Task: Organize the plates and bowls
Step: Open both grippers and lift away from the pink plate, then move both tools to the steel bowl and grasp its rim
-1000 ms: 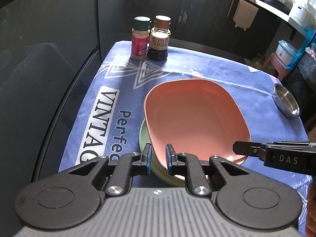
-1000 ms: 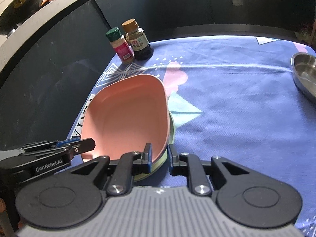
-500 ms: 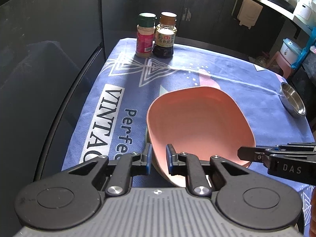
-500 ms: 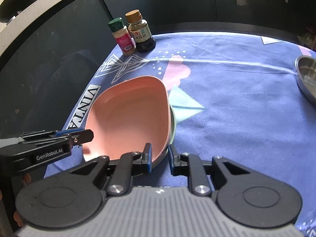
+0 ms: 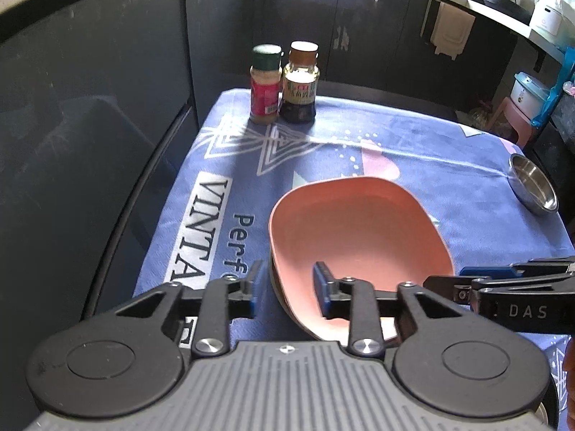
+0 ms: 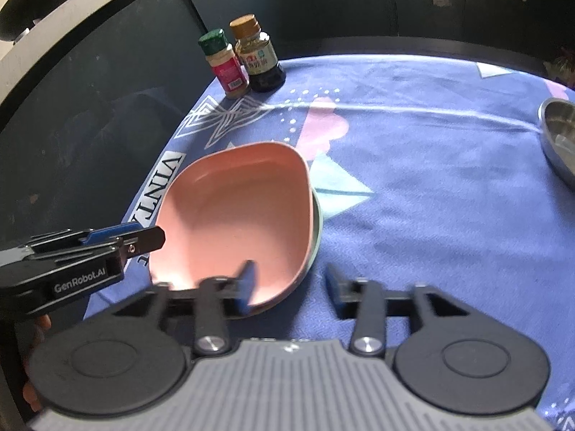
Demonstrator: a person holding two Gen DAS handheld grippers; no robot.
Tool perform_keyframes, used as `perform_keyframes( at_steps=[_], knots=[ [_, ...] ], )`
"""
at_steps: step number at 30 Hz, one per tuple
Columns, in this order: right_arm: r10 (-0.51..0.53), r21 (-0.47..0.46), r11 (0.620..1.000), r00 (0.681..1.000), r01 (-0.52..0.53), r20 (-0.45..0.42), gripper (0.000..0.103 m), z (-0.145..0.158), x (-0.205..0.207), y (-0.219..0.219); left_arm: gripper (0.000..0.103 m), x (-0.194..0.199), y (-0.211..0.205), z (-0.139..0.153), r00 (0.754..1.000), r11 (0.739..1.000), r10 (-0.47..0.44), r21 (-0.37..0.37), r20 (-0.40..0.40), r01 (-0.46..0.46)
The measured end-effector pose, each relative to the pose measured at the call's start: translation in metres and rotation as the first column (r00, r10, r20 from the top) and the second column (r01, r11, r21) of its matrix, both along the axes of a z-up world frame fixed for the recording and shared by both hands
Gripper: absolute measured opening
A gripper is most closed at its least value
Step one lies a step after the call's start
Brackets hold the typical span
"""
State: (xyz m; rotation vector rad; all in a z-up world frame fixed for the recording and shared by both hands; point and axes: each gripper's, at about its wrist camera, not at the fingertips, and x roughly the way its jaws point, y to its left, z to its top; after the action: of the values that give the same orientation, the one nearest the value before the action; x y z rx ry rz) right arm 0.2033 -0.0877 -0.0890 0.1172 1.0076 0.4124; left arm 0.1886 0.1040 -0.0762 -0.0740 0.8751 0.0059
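The pink plate point(image 5: 355, 237) lies on the blue printed cloth point(image 5: 449, 179) that covers the table, at its near left part, stacked on a pale green plate point(image 6: 316, 230) whose rim shows only along the right edge in the right wrist view. The left gripper point(image 5: 287, 287) has just been opening its jaws; they now stand apart astride the plate's near left rim, one pad outside, one over the inside, neither pressing on it. The right gripper point(image 6: 289, 282) has just been opening too, its jaws spread wider, the left finger over the plate's near right rim and the right finger over bare cloth. Both point down at the plate from the near side. At the far left of the table stand a green-capped spice jar point(image 5: 266, 84) and a brown-capped sauce bottle point(image 5: 300, 82), touching or nearly so. A steel bowl point(image 5: 533, 188) sits at the right edge, well apart from the plates
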Motion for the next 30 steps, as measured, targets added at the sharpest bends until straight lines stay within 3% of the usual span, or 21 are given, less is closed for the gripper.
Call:
perform_keyframes(
  at_steps=[10, 16, 23, 30],
  knots=[
    [-0.051, 0.020, 0.999, 0.997, 0.050, 0.054, 0.075, 0.019, -0.012, -0.027, 0.036, -0.008, -0.017, 0.023, 0.998, 1.000, -0.029, -0.001, 0.058, 0.029],
    [-0.140, 0.042, 0.990, 0.985, 0.136, 0.106, 0.075, 0.040, -0.020, -0.072, 0.048, -0.012, -0.050, 0.042, 0.991, 0.997, -0.083, 0.016, 0.103, 0.082],
    [-0.273, 0.078, 0.961, 0.953, 0.264, 0.134, 0.075, 0.053, -0.026, -0.136, 0.054, -0.003, -0.105, 0.056, 0.981, 0.987, -0.159, 0.020, 0.115, 0.157],
    [-0.435, 0.125, 0.899, 0.889, 0.419, 0.142, 0.075, 0.049, -0.015, -0.204, 0.056, 0.024, -0.177, 0.056, 0.965, 0.972, -0.235, 0.010, 0.113, 0.235]
  ],
)
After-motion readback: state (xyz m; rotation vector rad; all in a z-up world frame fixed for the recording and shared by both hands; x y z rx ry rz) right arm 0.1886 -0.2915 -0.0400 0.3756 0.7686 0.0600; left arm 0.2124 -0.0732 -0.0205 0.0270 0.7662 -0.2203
